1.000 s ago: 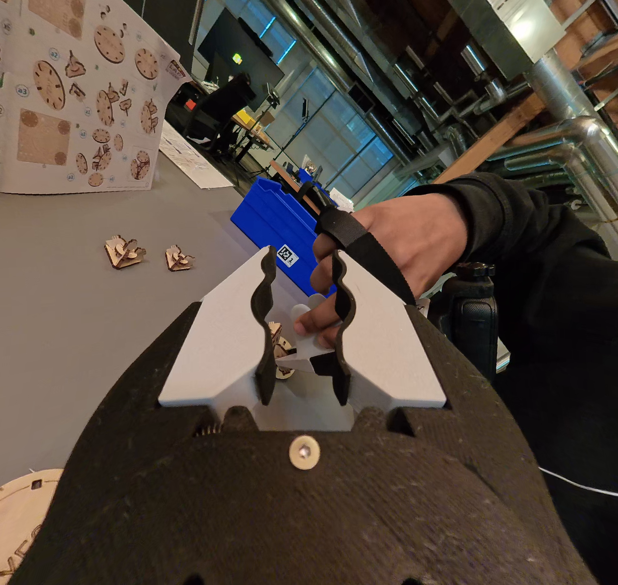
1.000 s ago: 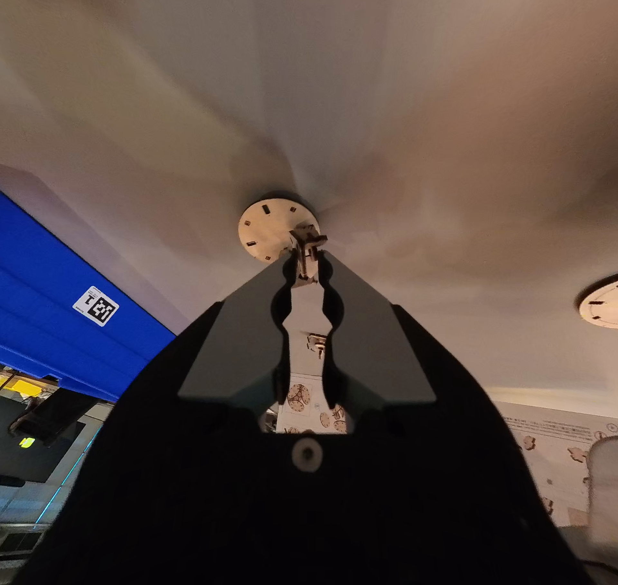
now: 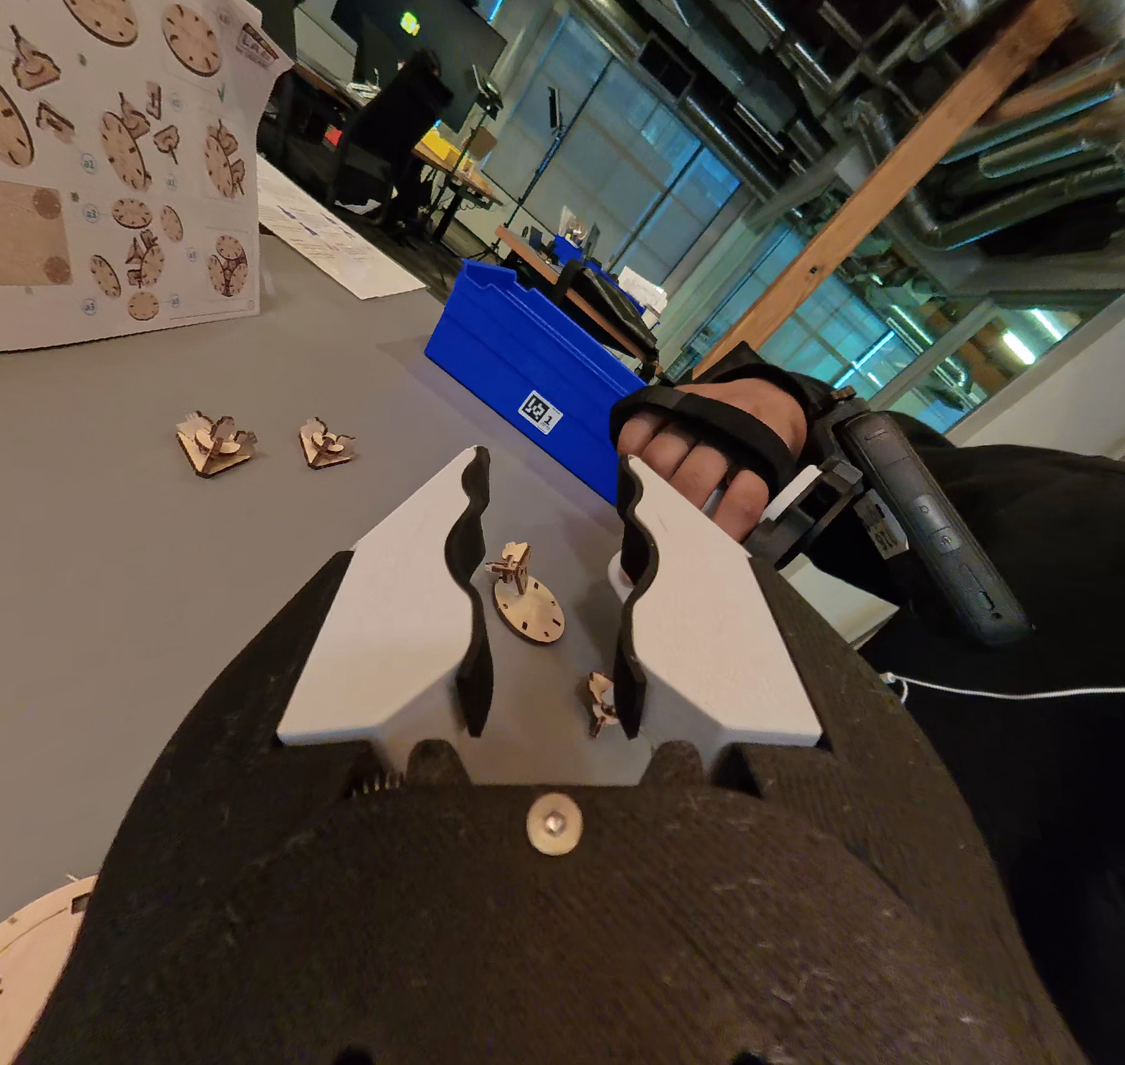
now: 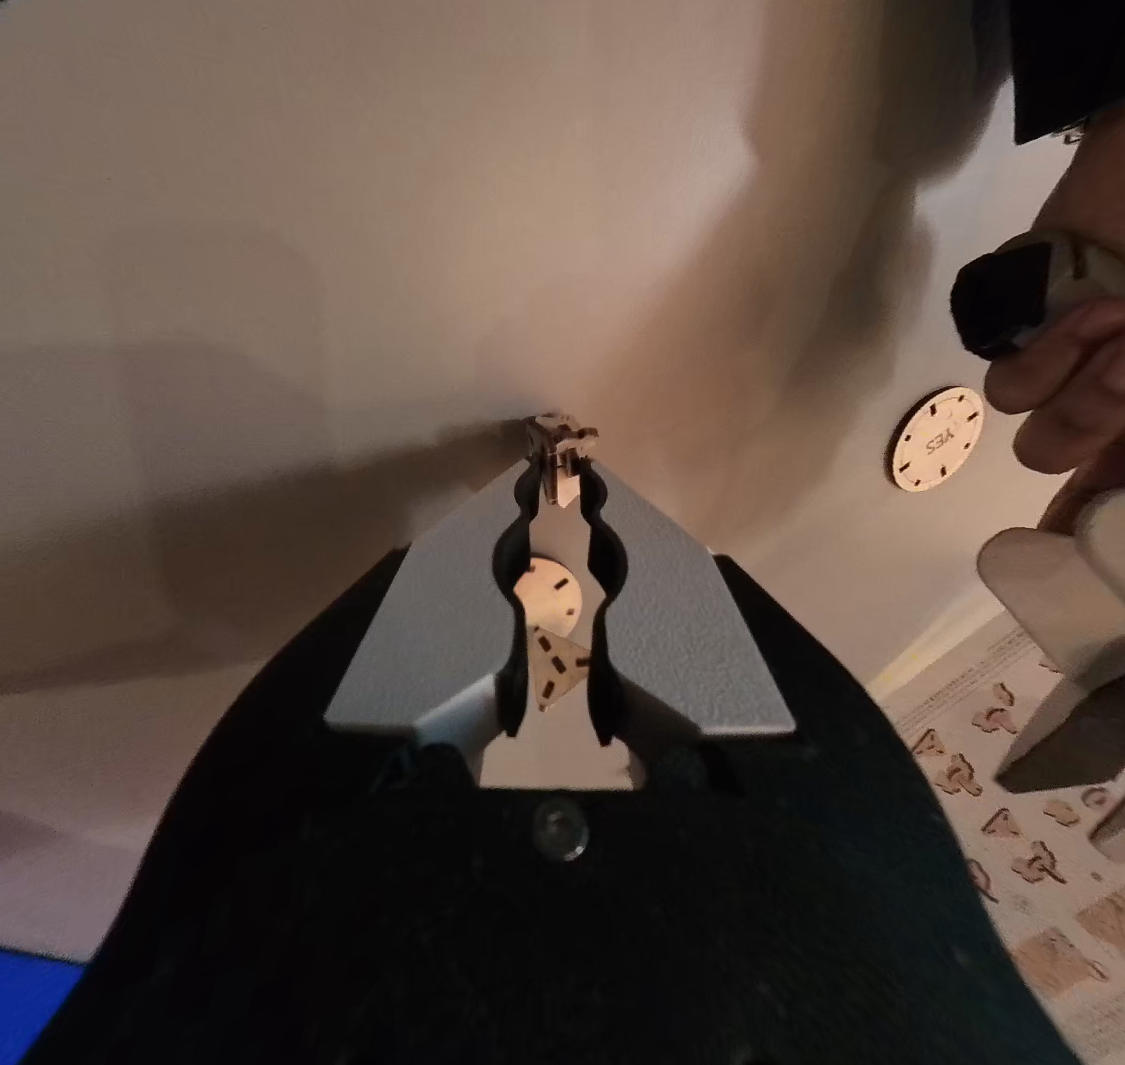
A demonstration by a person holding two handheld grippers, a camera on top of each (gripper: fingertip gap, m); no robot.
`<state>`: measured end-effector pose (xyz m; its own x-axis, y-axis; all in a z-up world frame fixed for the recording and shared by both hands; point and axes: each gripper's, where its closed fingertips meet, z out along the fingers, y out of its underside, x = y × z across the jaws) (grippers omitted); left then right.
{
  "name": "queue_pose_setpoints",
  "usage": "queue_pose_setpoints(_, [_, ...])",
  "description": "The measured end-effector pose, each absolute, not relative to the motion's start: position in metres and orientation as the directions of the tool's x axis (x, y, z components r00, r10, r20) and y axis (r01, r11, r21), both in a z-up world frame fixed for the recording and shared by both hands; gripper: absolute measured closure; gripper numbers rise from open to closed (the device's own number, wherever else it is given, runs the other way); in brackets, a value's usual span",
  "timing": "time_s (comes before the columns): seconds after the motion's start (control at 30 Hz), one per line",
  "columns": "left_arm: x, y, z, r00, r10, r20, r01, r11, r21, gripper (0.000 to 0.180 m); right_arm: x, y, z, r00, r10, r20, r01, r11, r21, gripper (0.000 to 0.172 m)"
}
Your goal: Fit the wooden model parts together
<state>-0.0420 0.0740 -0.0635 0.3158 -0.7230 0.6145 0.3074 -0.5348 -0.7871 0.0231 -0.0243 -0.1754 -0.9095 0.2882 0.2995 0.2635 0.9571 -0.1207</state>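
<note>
Fingers of the left gripper (image 3: 551, 469) stand well apart with nothing between their black pads; through the gap, on the grey desk (image 3: 122, 548), a round wooden disc (image 3: 528, 609) lies flat with a small wooden assembly standing upright on it, and a loose wooden bit (image 3: 599, 710) lies just beside the right-hand pad. Further off on the desk sit two small wooden assemblies (image 3: 213, 442), side by side and apart from each other, in front of a printed instruction sheet (image 3: 122, 153) propped upright. A blue bin (image 3: 517, 354) with a square coded sticker stands near the far desk edge, and a hand (image 3: 718, 451) in a black strap grips the other tool just beyond the left gripper's right finger. The right gripper (image 4: 557, 475) has its fingers drawn nearly together, the tips clamped on a small wooden piece (image 4: 557, 457) that juts out past them. Behind its fingers a slotted wooden disc (image 4: 548, 600) and a triangular wooden plate (image 4: 557, 667) lie on the desk. To the right lies another wooden disc (image 4: 934, 439), near a hand (image 4: 1071, 378) at the frame's edge.
</note>
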Motion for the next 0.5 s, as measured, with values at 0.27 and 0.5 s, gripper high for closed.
queue_pose_setpoints(0.27, [-0.034, 0.070, -0.067, 0.311, -0.731, 0.607, 0.273, -0.543, -0.794, 0.141, 0.018, -0.017, -0.165, -0.821, 0.396, 0.412, 0.327, 0.917, -0.229, 0.141])
queue_pose_setpoints(0.5, [-0.021, 0.059, -0.071, 0.290, -0.769, 0.570, 0.189, -0.538, -0.822, 0.141, 0.026, 0.003, -0.108, -0.370, 0.810, 0.455, 0.416, 0.582, -0.698, 0.129])
